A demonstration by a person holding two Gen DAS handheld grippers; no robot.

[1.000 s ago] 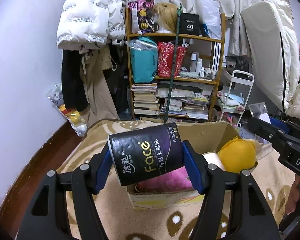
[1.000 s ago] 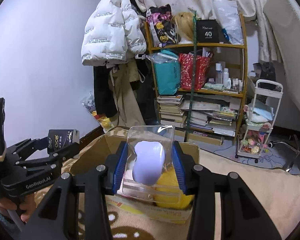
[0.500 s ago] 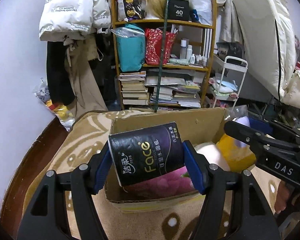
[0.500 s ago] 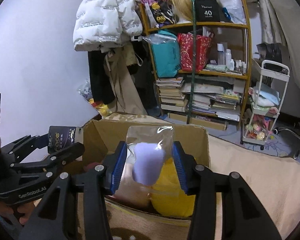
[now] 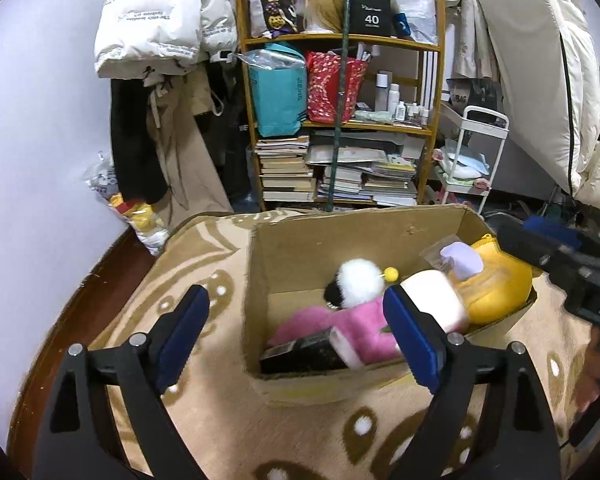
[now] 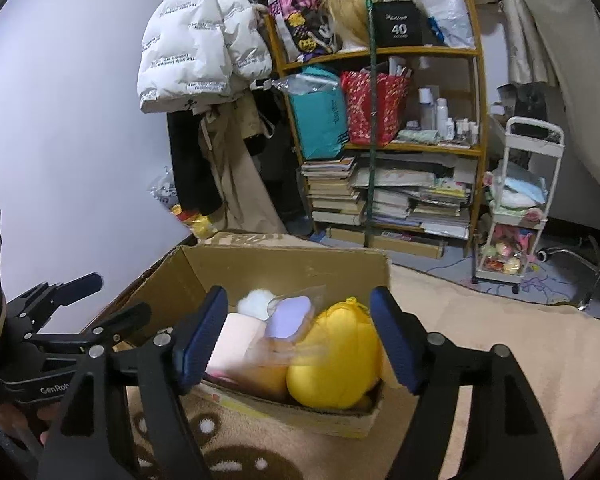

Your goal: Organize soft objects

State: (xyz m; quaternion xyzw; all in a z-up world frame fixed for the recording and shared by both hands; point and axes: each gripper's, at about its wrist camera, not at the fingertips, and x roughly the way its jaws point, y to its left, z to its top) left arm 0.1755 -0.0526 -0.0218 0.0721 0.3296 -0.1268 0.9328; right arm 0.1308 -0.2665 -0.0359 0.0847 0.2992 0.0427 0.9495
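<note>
Your left claw (image 5: 296, 340) and right claw (image 6: 300, 344) have just been opening, nothing between them — tissue pack (image 5: 304, 354) and bagged purple sponge (image 6: 290, 316) lie inside the cardboard box (image 5: 340, 236). Lift both straight up, clear of the rim.

The left gripper (image 5: 296, 334) points down, its jaws just opened wide with nothing between its pads. The right gripper (image 6: 300, 338) points down too, jaws just opened, pads touching nothing.

Black tissue roll (image 5: 304, 354) lies in the cardboard box (image 5: 320, 240) beside the pink plush (image 5: 356, 328); bagged lilac sponge (image 6: 288, 316) on top.
</note>
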